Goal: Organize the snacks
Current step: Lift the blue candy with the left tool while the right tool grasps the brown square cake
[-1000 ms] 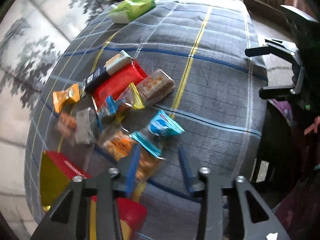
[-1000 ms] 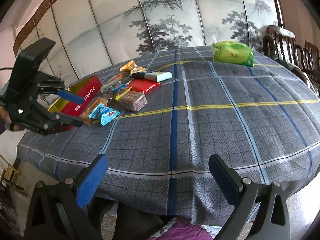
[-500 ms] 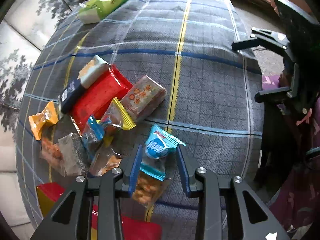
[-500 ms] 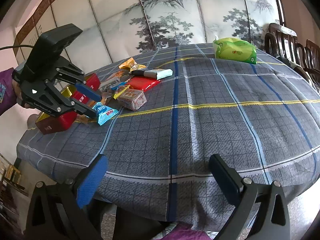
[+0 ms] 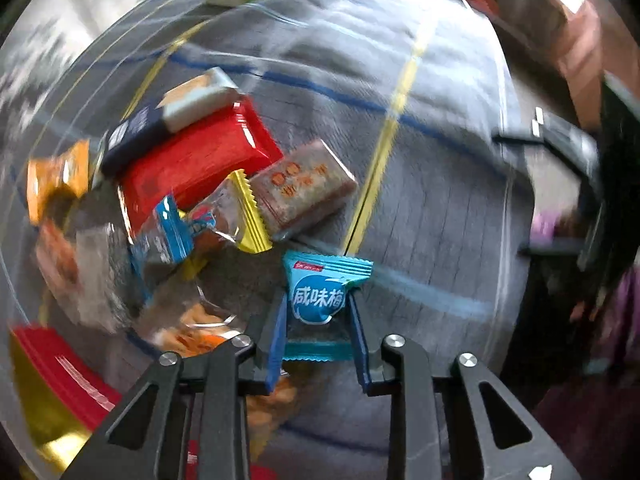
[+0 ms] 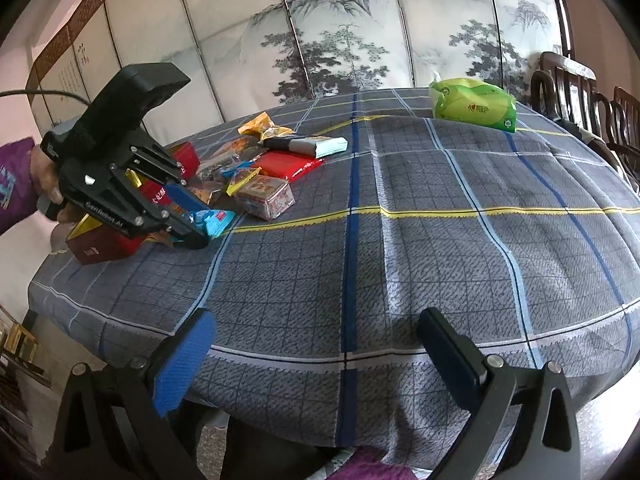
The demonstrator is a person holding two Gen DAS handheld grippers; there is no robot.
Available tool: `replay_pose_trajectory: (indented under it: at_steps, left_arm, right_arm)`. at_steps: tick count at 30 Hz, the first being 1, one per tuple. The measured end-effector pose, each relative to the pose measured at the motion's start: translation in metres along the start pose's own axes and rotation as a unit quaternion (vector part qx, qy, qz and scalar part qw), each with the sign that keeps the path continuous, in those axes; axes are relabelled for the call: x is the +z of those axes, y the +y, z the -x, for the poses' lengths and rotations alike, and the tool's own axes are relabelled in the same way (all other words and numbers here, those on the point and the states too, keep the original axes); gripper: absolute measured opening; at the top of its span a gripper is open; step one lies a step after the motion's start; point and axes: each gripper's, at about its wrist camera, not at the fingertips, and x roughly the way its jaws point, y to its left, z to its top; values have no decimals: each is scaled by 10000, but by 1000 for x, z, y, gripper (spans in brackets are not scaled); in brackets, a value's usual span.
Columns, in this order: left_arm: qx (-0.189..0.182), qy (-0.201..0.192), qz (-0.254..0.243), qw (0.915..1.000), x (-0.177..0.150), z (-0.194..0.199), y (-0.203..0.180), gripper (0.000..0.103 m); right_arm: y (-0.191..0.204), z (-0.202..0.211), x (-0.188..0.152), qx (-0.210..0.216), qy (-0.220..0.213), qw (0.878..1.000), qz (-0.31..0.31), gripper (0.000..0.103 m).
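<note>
My left gripper (image 5: 318,308) is shut on a blue candy packet (image 5: 320,296) with white Chinese letters, its blue pads against both sides. The right wrist view shows the same left gripper (image 6: 188,220) holding the blue packet (image 6: 214,220) just above the cloth. Behind it lies a pile of snacks: a red packet (image 5: 196,168), a brown cake bar (image 5: 304,188), a yellow-edged wrapper (image 5: 236,216) and an orange packet (image 5: 56,176). A red and gold box (image 5: 48,380) stands at the left, also seen in the right wrist view (image 6: 104,244). My right gripper (image 6: 316,344) is open and empty at the table's near edge.
The round table has a grey plaid cloth (image 6: 420,220). A green tissue pack (image 6: 472,108) lies at the far side. Dark wooden chairs (image 6: 580,92) stand at the right. A painted folding screen (image 6: 320,32) stands behind the table.
My left gripper moved forward to the blue candy packet and closed on it, and the view is blurred by motion. My right gripper has stayed open in place.
</note>
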Motion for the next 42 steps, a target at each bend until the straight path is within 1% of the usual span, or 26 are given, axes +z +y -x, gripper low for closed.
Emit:
replay_pose_trajectory:
  at_steps: [1, 3, 5, 6, 7, 8, 9, 10, 13, 14, 16, 18, 20, 23, 24, 25, 26, 28, 29, 31, 33, 34, 35, 37, 38, 42]
  left_arm:
    - [-66, -159, 351, 9992, -4, 2, 2, 24]
    - [-6, -485, 861, 9951, -11, 8, 1, 24]
    - [128, -886, 1428, 9857, -21, 20, -3, 24]
    - [197, -1084, 1686, 9795, -25, 26, -7, 24]
    - [258, -1321, 1995, 9706, -33, 35, -12, 24]
    - [206, -1469, 2243, 9632, -38, 41, -14, 24]
    - [129, -1649, 2576, 9520, -46, 47, -17, 24]
    - [159, -1767, 2781, 9440, -51, 55, -29, 24]
    - [244, -2138, 3195, 9228, -69, 73, -43, 24]
    - [202, -2259, 3386, 9132, -77, 77, -45, 25]
    - [173, -2345, 3649, 9009, -85, 82, -51, 25]
    - [235, -2408, 3781, 8936, -95, 87, -55, 25]
    - [300, -2399, 3823, 8918, -99, 91, -56, 25]
    - [500, -2358, 3803, 8929, -109, 98, -64, 25]
    - [546, -2374, 3824, 8913, -112, 101, -65, 25]
    - [548, -2407, 3833, 8900, -115, 103, -67, 25]
    - [539, -2436, 3831, 8894, -118, 106, -69, 25]
    - [592, -2479, 3839, 8875, -121, 110, -71, 25]
    - [598, -2497, 3850, 8865, -123, 111, -71, 25]
    - [584, -2525, 3869, 8850, -126, 113, -72, 25]
    - [616, -2528, 3891, 8837, -129, 115, -73, 25]
    - [618, -2527, 3902, 8832, -130, 115, -73, 25]
    - [616, -2533, 3915, 8825, -131, 116, -74, 24]
    - [599, -2568, 3953, 8799, -134, 118, -73, 24]
    - [595, -2584, 3965, 8789, -135, 119, -73, 24]
    - [624, -2609, 3981, 8772, -138, 121, -71, 24]
  right_arm:
    - [0, 0, 0, 3, 0, 10000, -1, 103]
    - [0, 0, 0, 15, -6, 10000, -10, 103]
    - [-1, 1, 0, 57, -20, 10000, -39, 103]
    - [-1, 1, 0, 74, -28, 10000, -50, 103]
    - [-2, 1, 0, 80, -32, 9999, -54, 103]
    - [-1, 1, 0, 75, -31, 10000, -50, 103]
    - [-1, 1, 0, 63, -29, 10000, -42, 103]
    - [-1, 1, 0, 54, -25, 10000, -37, 103]
    - [-1, 1, 0, 24, -9, 10000, -18, 103]
    - [-1, 1, 0, 28, -8, 10000, -21, 103]
    - [-1, 1, 0, 43, -9, 10000, -32, 103]
    - [-1, 1, 0, 57, -10, 10000, -42, 103]
    - [-2, 2, 0, 104, -11, 9999, -66, 103]
    - [-1, 5, 3, 471, 40, 9989, 6, 103]
    - [3, 7, 5, 473, 15, 9988, 156, 101]
    - [12, 13, 10, 491, -95, 9976, 486, 98]
    - [21, 17, 16, 493, -187, 9949, 856, 97]
    - [34, 18, 33, 583, -208, 9892, 1331, 90]
    - [37, 14, 45, 739, -159, 9856, 1514, 87]
    - [43, 2, 63, 789, -86, 9787, 1895, 71]
    - [47, -12, 78, 892, 57, 9717, 2185, 64]
    - [48, -20, 83, 955, 151, 9679, 2321, 58]
    - [50, -30, 88, 978, 263, 9632, 2490, 56]
    - [52, -52, 94, 1059, 623, 9535, 2752, 46]
    - [52, -62, 97, 1132, 782, 9499, 2806, 46]
    - [47, -79, 104, 1097, 898, 9467, 2891, 46]
